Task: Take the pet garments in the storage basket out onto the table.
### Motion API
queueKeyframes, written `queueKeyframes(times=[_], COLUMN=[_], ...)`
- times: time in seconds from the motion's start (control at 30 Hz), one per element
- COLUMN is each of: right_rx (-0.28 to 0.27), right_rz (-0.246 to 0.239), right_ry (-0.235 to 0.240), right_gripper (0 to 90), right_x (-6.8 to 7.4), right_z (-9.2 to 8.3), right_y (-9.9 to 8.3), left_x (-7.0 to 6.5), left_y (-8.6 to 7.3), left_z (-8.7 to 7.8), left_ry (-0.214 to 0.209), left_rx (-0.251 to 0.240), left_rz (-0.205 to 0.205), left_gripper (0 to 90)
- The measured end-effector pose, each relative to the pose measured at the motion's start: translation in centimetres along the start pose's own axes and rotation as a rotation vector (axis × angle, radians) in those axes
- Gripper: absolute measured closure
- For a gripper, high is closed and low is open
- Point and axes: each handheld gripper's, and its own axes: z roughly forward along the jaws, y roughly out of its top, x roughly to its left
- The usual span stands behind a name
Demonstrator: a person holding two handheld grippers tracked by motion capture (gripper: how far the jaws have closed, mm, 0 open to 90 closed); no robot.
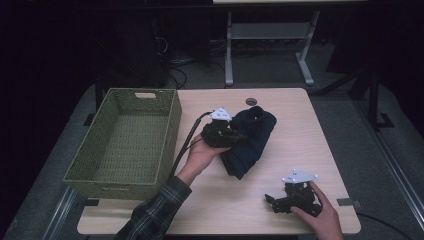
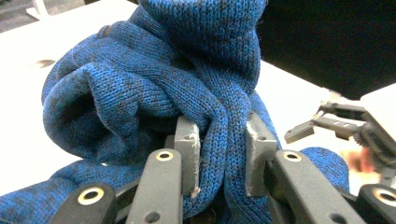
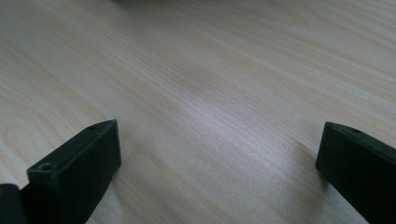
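Note:
A dark blue knitted garment (image 1: 250, 140) lies crumpled near the middle of the wooden table (image 1: 300, 120). My left gripper (image 1: 239, 136) is at its left side. In the left gripper view the jaws are shut on a fold of the blue knit (image 2: 219, 135), with the fingers (image 2: 187, 144) pressing it from both sides. My right gripper (image 1: 271, 200) rests low at the table's front right, apart from the garment. Its jaws stand wide open over bare wood (image 3: 219, 107) in the right gripper view.
A green woven basket (image 1: 172, 125), empty, stands on the left part of the table, close to my left forearm. A round cable hole (image 1: 251, 101) sits at the table's far edge. In the left gripper view the right gripper (image 2: 336, 123) shows behind the garment.

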Motion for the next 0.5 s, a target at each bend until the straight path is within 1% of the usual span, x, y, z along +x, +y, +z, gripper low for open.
queueKeyframes(times=[0.17,0.23,0.27,0.3,0.37,0.47,0.5], right_rx=[0.003,0.003,0.002,0.002,0.002,0.002,0.002], right_rz=[0.002,0.002,0.001,0.001,-0.001,-0.001,-0.001], right_ry=[0.001,0.001,0.001,0.001,0.001,0.002,0.002], right_gripper=[0.0,0.0,0.0,0.0,0.0,0.0,0.0], right_x=[0.0,0.0,0.0,0.0,0.0,0.0,0.0], right_z=[0.0,0.0,0.0,0.0,0.0,-0.1,-0.1], right_y=[0.0,0.0,0.0,0.0,0.0,0.0,0.0], left_x=[0.3,0.3,0.3,0.3,0.3,0.5,0.5], left_y=[-0.6,-0.9,-1.0,-1.0,-1.2,-1.7,-1.9], left_z=[2.3,3.0,3.6,3.6,4.2,5.1,5.4], left_ry=[-0.010,-0.010,-0.003,-0.003,-0.002,0.007,0.008], left_rx=[0.049,0.063,0.082,0.082,0.097,0.133,0.133], left_rz=[-0.003,-0.002,-0.002,-0.002,-0.002,0.017,0.005], left_gripper=[71.1,70.8,70.4,70.3,70.0,67.9,67.9])
